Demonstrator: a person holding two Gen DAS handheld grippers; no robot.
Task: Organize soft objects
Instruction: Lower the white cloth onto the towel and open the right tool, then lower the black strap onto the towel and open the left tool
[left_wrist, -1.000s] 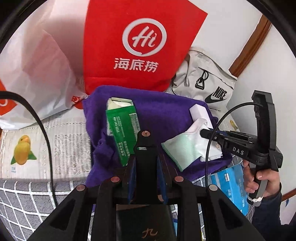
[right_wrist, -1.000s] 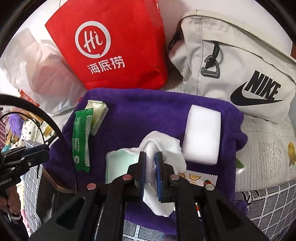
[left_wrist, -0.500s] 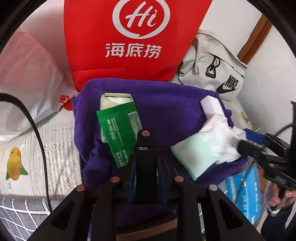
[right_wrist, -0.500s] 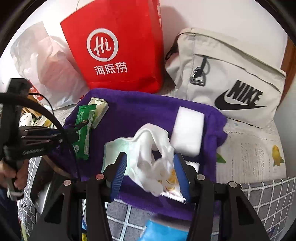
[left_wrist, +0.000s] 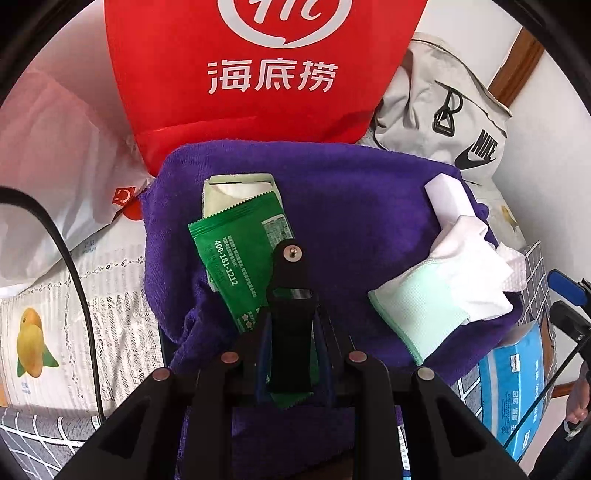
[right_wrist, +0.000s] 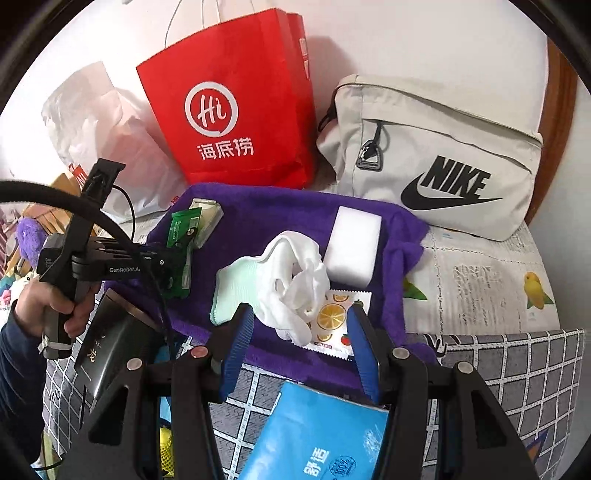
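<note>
A purple towel (left_wrist: 351, 206) (right_wrist: 280, 214) is spread on the bed. On its left a green packet (left_wrist: 236, 251) (right_wrist: 177, 229) lies on a pale tissue pack (left_wrist: 229, 192). My left gripper (left_wrist: 291, 314) (right_wrist: 177, 266) is right over the packet, nearly shut on a narrow black piece (left_wrist: 291, 273) with a rivet at its tip. I cannot tell whether the packet is pinched too. A white glove with a mint cuff (right_wrist: 288, 280) (left_wrist: 443, 288) lies loose beside a white sponge block (right_wrist: 352, 247). My right gripper (right_wrist: 299, 312) is open just above the glove and a fruit-print sachet (right_wrist: 332, 321).
Behind the towel stand a red paper bag (right_wrist: 236, 110), a grey Nike bag (right_wrist: 436, 158) and a white plastic bag (right_wrist: 99, 122). A blue tissue pack (right_wrist: 317, 435) and a dark box (right_wrist: 107, 350) lie at the near edge. A person's hand (right_wrist: 55, 306) holds the left gripper.
My right gripper opened, let go of the white glove and drew back and up. My left gripper moved forward and down over the green packet.
</note>
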